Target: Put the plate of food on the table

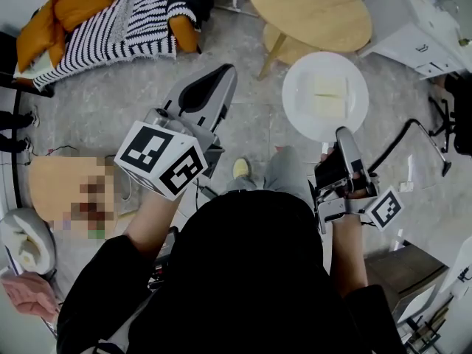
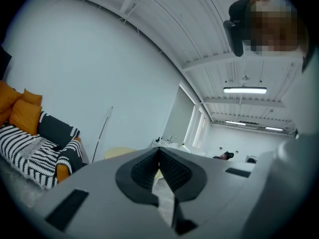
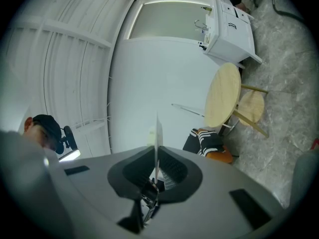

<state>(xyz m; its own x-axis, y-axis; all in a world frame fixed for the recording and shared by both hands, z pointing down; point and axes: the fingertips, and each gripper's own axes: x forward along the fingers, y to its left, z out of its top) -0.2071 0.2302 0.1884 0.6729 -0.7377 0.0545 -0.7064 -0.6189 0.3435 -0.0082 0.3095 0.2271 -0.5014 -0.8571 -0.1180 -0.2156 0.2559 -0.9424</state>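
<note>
A white plate (image 1: 298, 103) carrying pale square slices of food (image 1: 330, 96) hangs in the air over the floor, just short of the round wooden table (image 1: 310, 9). My right gripper (image 1: 343, 134) is shut on the plate's near rim. In the right gripper view the plate (image 3: 158, 131) shows edge-on as a thin white blade between the jaws of the right gripper (image 3: 156, 156), with the table (image 3: 223, 96) farther off to the right. My left gripper (image 1: 226, 72) is raised at centre left, its jaws shut with nothing in them (image 2: 159, 152).
A wooden stool (image 1: 289, 46) is tucked under the table. A sofa (image 1: 110, 17) with a striped blanket and orange cushions stands at the far left. A white cabinet (image 1: 417, 28) is at the far right. A person's shoe (image 1: 241, 169) is on the grey floor below.
</note>
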